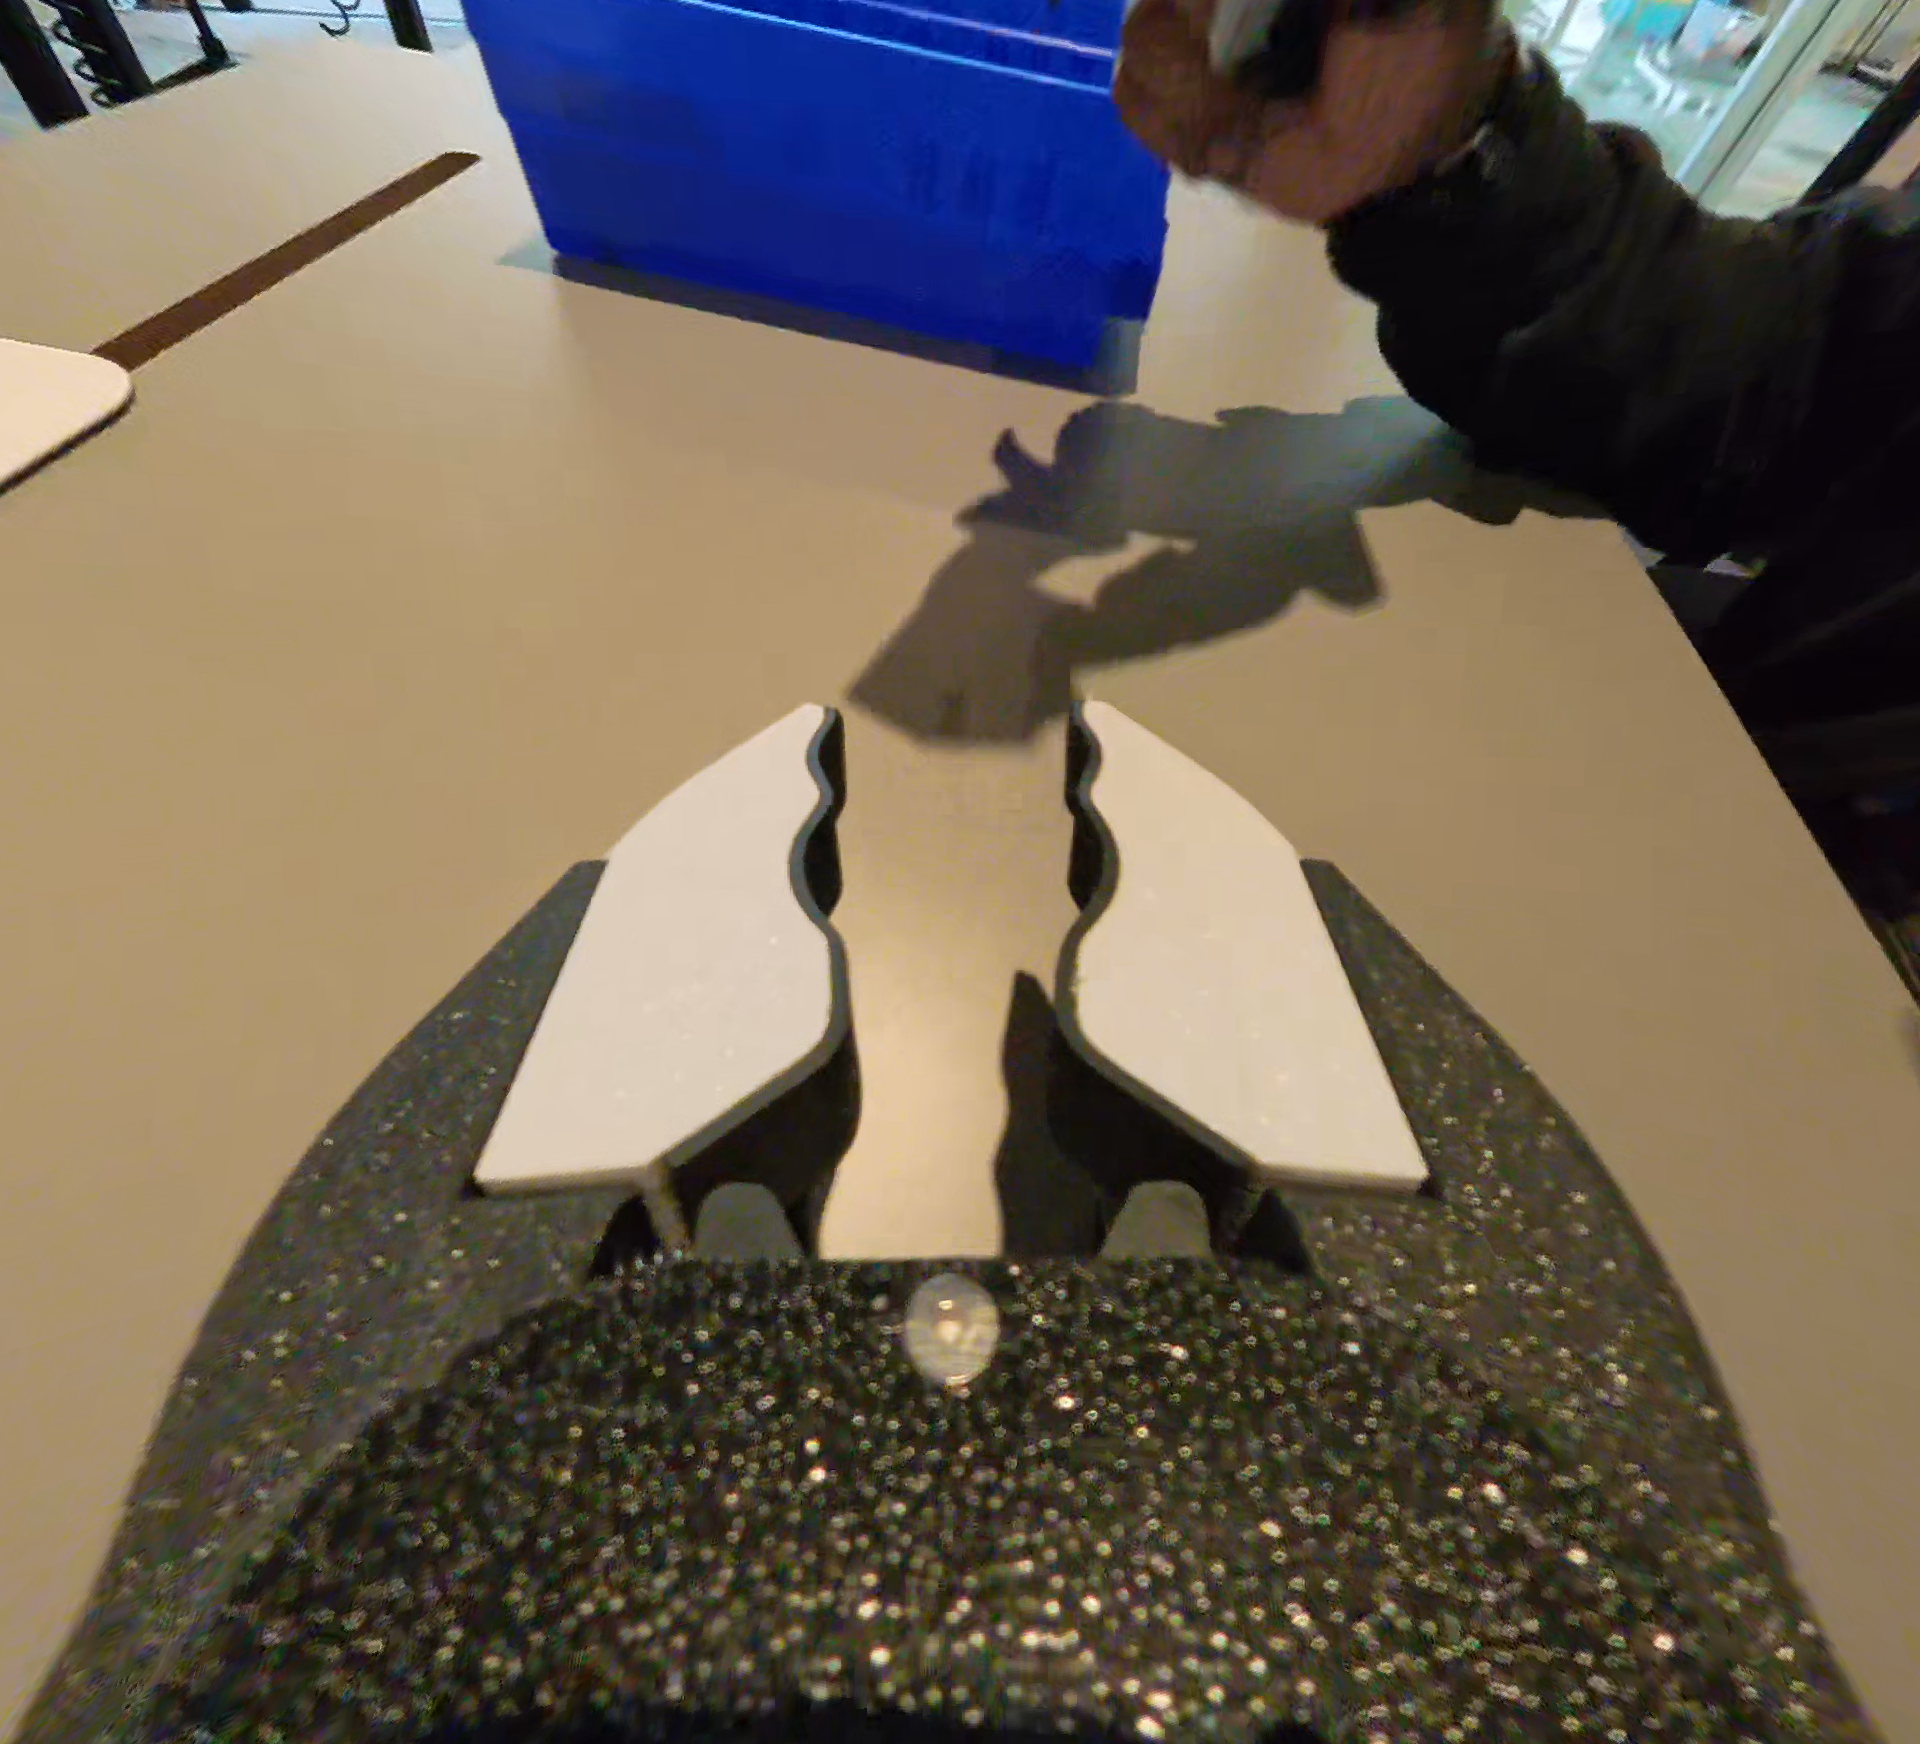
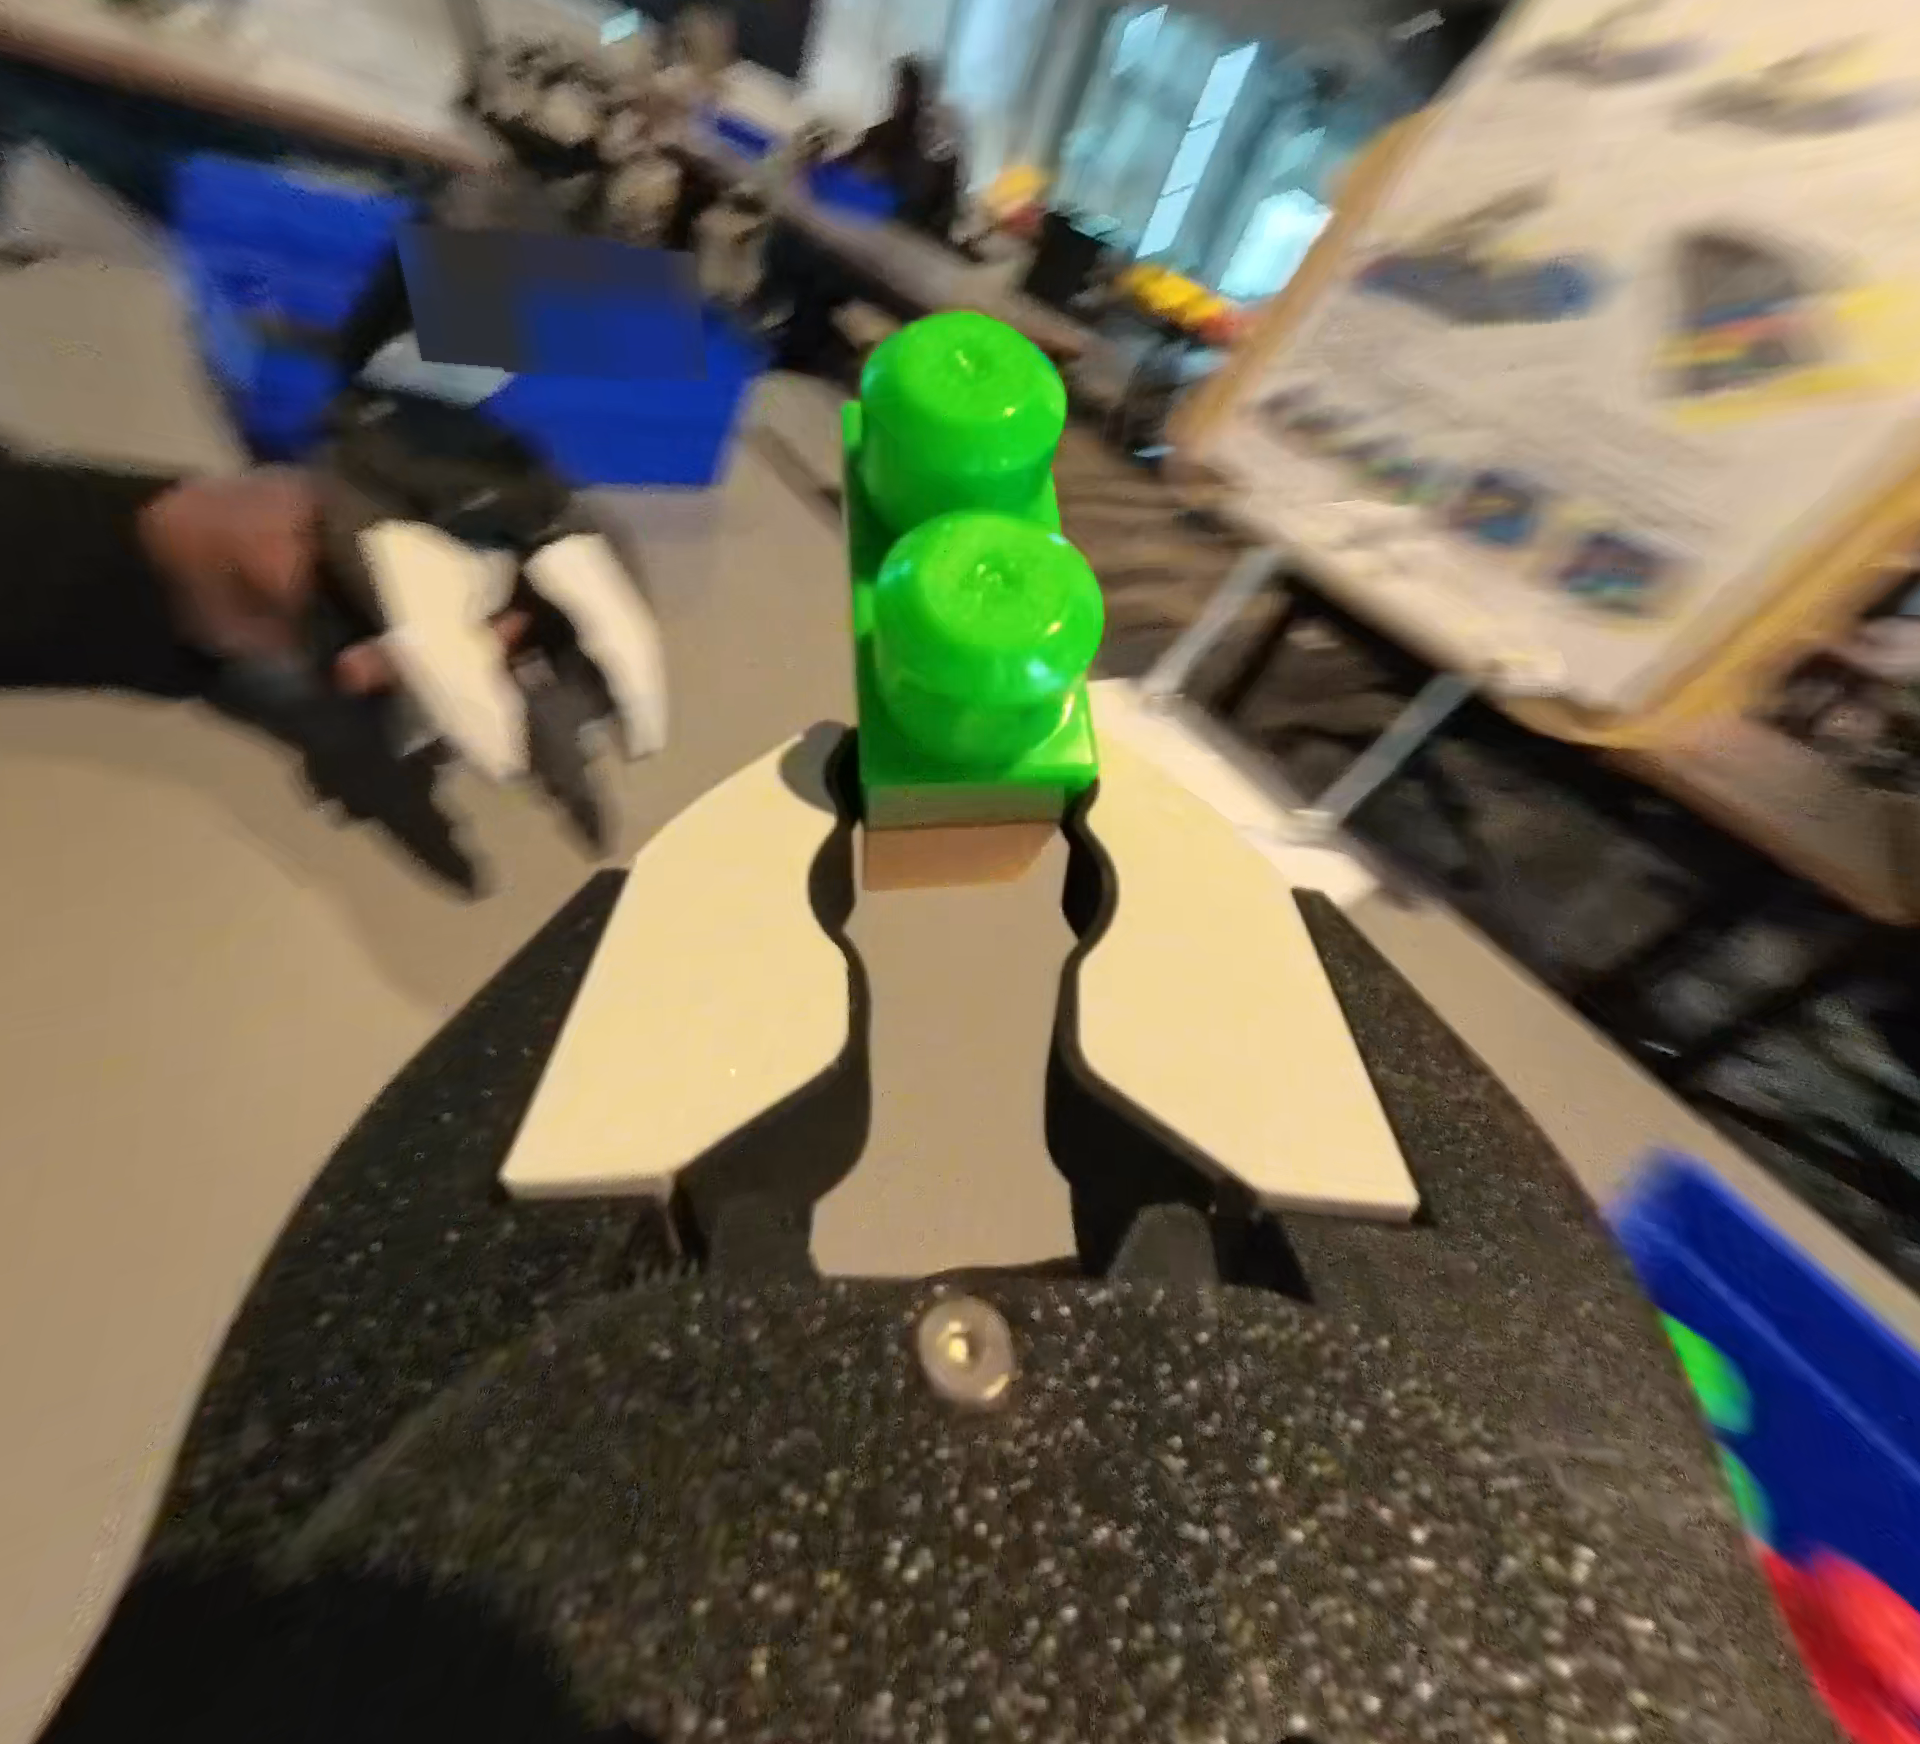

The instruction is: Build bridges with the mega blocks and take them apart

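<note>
My right gripper is shut on a bright green two-stud mega block, held by its near end high above the grey table. My left gripper is open and empty, low over the table, with bare tabletop between its white fingers. The left gripper also shows at the left of the right wrist view, held by a hand. The right gripper's handle and the hand on it show blurred at the top right of the left wrist view.
A blue bin stands at the far side of the table. In the right wrist view a blue bin with green and red blocks shows at the lower right. The table's right edge runs beside a dark sleeve.
</note>
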Motion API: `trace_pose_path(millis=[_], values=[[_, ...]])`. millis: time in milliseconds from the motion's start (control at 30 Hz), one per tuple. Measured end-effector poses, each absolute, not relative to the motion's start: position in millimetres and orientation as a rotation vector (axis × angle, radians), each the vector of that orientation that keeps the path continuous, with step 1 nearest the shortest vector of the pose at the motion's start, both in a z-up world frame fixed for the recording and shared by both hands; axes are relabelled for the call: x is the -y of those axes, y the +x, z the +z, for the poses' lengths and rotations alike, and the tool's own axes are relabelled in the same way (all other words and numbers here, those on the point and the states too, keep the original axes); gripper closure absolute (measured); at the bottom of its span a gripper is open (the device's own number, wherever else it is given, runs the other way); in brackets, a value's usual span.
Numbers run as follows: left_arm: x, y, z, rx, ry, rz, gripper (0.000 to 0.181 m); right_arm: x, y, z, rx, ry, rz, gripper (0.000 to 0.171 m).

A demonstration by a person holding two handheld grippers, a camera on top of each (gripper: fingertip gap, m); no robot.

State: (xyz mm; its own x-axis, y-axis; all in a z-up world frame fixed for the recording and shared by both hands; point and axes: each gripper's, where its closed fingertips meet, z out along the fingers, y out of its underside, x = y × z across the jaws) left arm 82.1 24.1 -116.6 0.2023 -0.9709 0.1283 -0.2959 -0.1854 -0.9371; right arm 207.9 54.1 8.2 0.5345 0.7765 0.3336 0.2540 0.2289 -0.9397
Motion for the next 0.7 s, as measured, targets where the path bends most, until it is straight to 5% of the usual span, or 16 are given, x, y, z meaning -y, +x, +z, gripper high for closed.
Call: trace_pose_path(millis=[167, 333, 700], values=[[-25, 83, -118, -1.216, -1.649, -0.993, 0.142, -119, 376, 41, 0.478, -1.49, 0.214, 0.135], [-24, 84, -122, -1.239, -1.662, -0.974, 0.143, -179, 492, -34, 0.185, -1.835, 0.088, 0.134], [-22, 86, -128, -1.279, -1.678, -0.935, 0.144, -211, 510, -131, 0.165, -2.226, -0.039, 0.134]])
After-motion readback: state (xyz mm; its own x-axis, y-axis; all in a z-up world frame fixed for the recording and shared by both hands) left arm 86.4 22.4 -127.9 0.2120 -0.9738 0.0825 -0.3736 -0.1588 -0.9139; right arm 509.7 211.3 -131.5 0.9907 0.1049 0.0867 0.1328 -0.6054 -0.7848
